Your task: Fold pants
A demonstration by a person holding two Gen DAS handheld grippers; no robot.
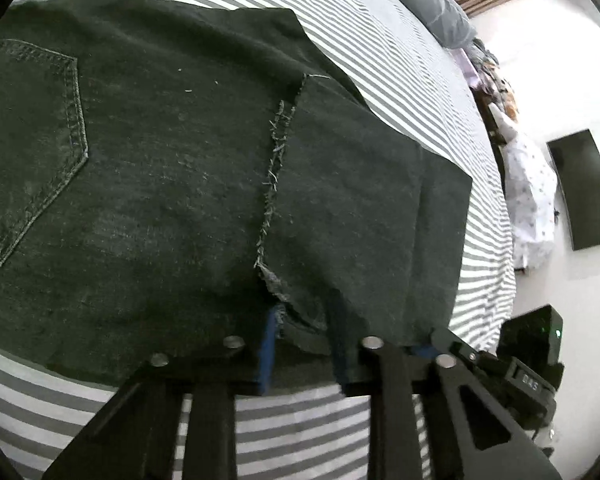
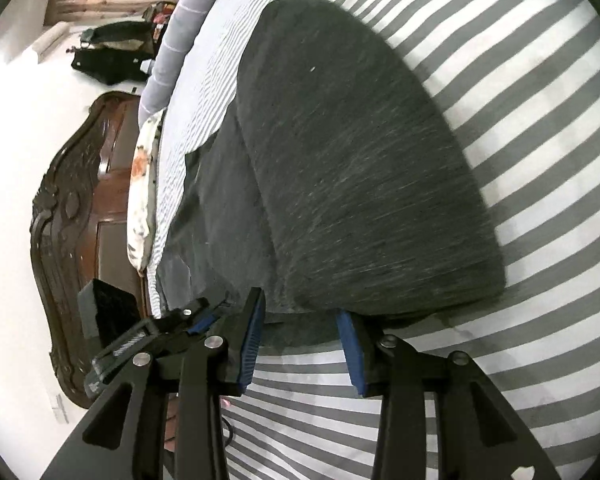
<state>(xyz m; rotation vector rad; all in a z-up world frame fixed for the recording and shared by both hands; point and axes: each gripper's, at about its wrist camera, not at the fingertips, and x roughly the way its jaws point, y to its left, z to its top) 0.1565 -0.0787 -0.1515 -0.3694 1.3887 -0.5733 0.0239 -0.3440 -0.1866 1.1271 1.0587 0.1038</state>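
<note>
The pants [image 1: 160,168], dark denim, lie spread on the striped bedsheet [image 1: 300,420] right in front of us, filling most of both wrist views. Nearest to us in the left wrist view, our left gripper [image 1: 300,344] has its blue pads [image 1: 269,352] drawn in close on the near edge of the fabric, just where a frayed hem [image 1: 274,152] ends; cloth sits between the pads and they look to be pinching it. In the right wrist view, our right gripper [image 2: 304,340] stands partly open at the near edge of the pants [image 2: 360,160], its two blue pads [image 2: 352,354] set apart with the hem and a bit of sheet [image 2: 520,100] showing in the gap; we see nothing clamped there. Beyond the left gripper, one folded layer with the frayed hem lies over the seat part, where a stitched back pocket [image 1: 32,148] shows at the left. The right view is streaked with blur across the denim. Farther off, a grey pillow [image 1: 428,4] rests at the far side of the bed, and a carved dark wooden headboard [image 2: 80,208] stands beside the mattress. A dark flat screen [image 1: 584,188] hangs on the white wall at the back.
</note>
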